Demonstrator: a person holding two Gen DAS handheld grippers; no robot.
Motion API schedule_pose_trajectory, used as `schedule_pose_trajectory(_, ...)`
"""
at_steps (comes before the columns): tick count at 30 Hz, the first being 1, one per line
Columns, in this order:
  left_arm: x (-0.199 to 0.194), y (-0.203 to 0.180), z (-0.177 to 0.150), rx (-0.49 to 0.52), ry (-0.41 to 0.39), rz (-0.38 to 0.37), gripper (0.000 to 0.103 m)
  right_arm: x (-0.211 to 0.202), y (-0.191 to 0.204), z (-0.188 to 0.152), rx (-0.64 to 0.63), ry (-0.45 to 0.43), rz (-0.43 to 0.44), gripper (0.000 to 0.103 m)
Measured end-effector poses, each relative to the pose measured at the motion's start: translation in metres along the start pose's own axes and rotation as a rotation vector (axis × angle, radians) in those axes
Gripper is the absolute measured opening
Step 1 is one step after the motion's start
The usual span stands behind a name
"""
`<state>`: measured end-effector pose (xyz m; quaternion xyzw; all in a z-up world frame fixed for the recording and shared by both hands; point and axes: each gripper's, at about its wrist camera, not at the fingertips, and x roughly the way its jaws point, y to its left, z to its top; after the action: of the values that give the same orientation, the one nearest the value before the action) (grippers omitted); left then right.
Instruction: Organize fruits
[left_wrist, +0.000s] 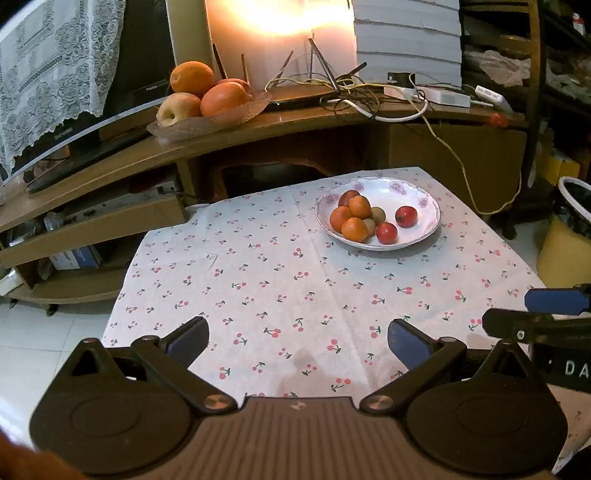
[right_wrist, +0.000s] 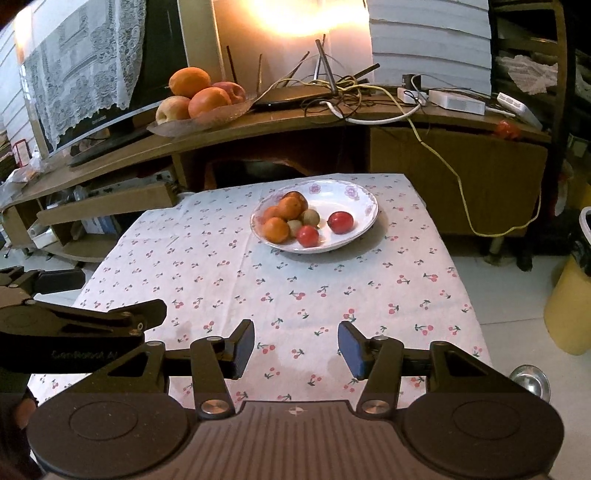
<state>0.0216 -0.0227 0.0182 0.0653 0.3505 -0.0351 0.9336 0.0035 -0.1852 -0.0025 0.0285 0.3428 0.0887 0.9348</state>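
Note:
A white floral plate (left_wrist: 424, 236) (right_wrist: 360, 225) stands at the far side of a table with a cherry-print cloth (left_wrist: 280, 280) (right_wrist: 295, 295). It holds several small fruits: oranges (left_wrist: 355, 229) (right_wrist: 276, 229), red ones (left_wrist: 406, 216) (right_wrist: 340, 222) and brownish-green ones (left_wrist: 377, 215) (right_wrist: 309, 217). My left gripper (left_wrist: 298, 341) is open and empty over the near edge of the cloth. My right gripper (right_wrist: 296, 349) is open and empty, also near the front edge. Each gripper shows at the side of the other's view.
A wooden TV stand (left_wrist: 295, 122) behind the table carries a tray of large oranges and apples (left_wrist: 207, 96) (right_wrist: 199, 98), tangled cables (left_wrist: 351, 92) and a TV (left_wrist: 122, 74). A yellow bin (left_wrist: 565, 247) (right_wrist: 570, 306) stands on the floor at the right.

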Motion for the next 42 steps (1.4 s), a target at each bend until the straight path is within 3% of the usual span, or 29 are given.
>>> schedule_pose_trajectory(42, -0.003, 0.011, -0.021, -0.001, 0.023, 0.02, 0.103, 0.004, 0.021, -0.013, -0.062, 0.022, 0.037, 0.053)
